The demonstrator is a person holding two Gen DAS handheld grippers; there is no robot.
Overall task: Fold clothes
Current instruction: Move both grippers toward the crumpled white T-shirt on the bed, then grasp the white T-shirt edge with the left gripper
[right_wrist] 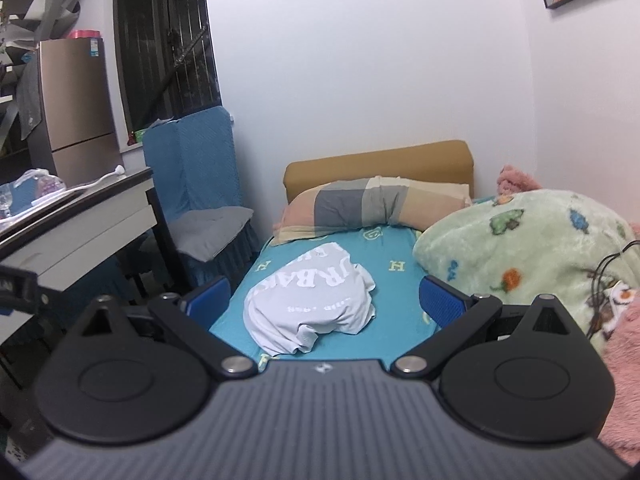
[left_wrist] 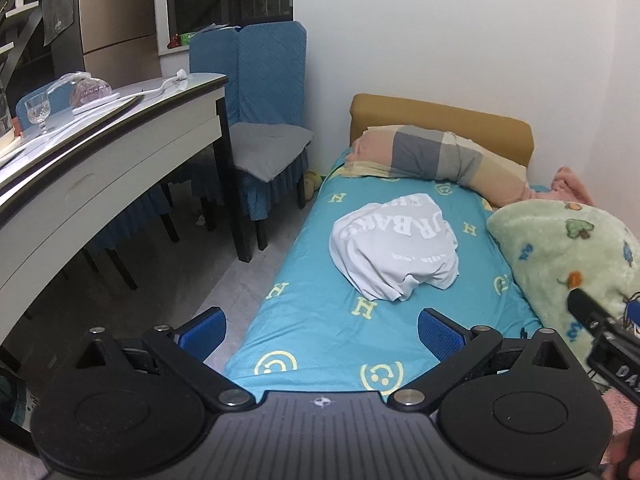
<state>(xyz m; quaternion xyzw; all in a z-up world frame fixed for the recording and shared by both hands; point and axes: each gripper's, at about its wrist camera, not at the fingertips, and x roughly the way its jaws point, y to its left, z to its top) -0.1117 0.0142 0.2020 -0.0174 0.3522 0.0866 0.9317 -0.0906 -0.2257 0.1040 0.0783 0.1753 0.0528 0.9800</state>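
White and dark-trimmed, the surface at the far left carries a stemmed glass and a white cable. Behind it stands a brown fridge, and just beside its far end is a chair in a blue cover with a grey cushion on the seat.

To the right runs the bed, spread with a turquoise sheet printed with yellow letters and smiley faces. A white T-shirt with grey lettering lies crumpled in a heap near the middle of the sheet, untouched. At the head of the bed a checked pillow leans against a tan headboard. Along the bed's right side is a bunched green fleece blanket, with a pink blanket beside it.

The left hand-held gripper hangs over the foot of the bed, its blue-padded fingers spread wide with nothing between them, well short of the T-shirt. The right hand-held gripper is likewise spread wide and holding nothing, and the T-shirt shows between its fingers, apart from both.
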